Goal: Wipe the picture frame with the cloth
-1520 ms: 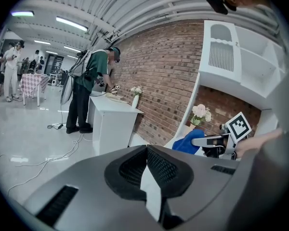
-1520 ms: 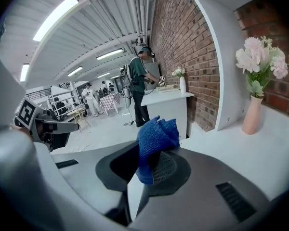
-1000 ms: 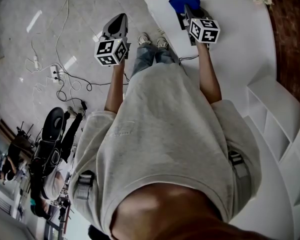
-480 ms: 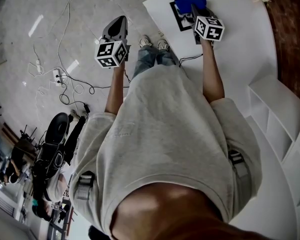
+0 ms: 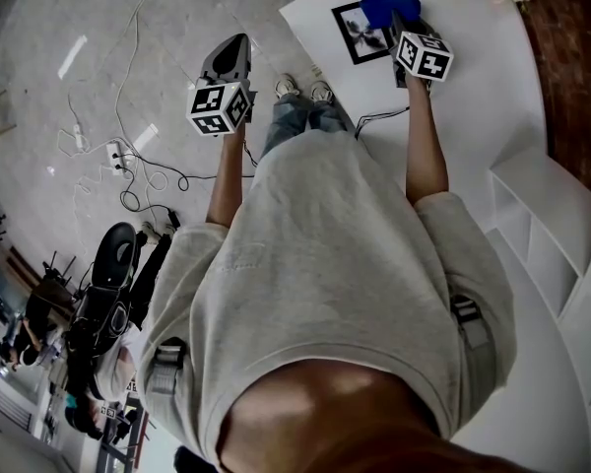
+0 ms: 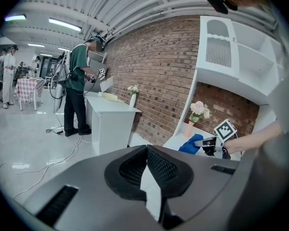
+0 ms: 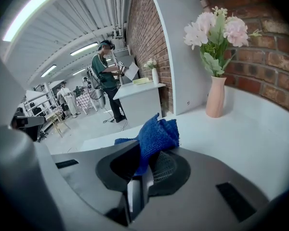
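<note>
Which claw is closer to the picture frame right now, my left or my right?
Right. The right claw, gripping the blue cloth, is right at the picture frame edge on the table; the left claw is off the table, out over the floor.

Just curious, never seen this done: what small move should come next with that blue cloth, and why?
Probably sweep the blue cloth sideways across the picture frame: the right gripper is shut on it at one corner, and most of the frame shows uncovered.

Reaching far with straight right arm, right gripper (image 5: 402, 20) clamped on cloth (image 5: 384, 9); holding left gripper (image 5: 235, 43) forward at left, jaws together, empty.
</note>
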A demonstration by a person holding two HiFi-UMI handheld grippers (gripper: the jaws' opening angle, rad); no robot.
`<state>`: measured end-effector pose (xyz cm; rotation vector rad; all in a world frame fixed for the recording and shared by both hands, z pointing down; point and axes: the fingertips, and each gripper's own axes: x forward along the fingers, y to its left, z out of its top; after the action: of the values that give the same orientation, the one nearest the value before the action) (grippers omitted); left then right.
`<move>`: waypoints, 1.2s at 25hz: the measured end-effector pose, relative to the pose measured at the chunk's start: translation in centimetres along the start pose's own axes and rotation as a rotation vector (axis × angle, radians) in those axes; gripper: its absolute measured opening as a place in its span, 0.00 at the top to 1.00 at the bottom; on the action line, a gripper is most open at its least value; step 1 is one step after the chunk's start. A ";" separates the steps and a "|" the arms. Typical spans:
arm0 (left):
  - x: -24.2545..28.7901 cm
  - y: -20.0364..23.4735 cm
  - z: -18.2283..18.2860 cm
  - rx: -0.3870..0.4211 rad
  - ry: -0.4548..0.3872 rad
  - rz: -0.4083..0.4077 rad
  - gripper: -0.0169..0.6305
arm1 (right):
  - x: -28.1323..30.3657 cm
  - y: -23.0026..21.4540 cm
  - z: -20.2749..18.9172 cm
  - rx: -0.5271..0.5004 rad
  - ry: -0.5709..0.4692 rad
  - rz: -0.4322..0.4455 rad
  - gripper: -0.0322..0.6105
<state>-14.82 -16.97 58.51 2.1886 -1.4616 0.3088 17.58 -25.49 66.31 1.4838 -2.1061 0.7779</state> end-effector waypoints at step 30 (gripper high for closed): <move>-1.4 -0.9 0.8 0.016 -0.035 -0.005 0.95 | -4.3 8.8 3.9 -0.150 -0.109 0.119 0.86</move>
<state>-14.60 -16.01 57.01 2.2204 -1.4768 0.2824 10.45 -22.80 58.98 1.3594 -2.2968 0.5778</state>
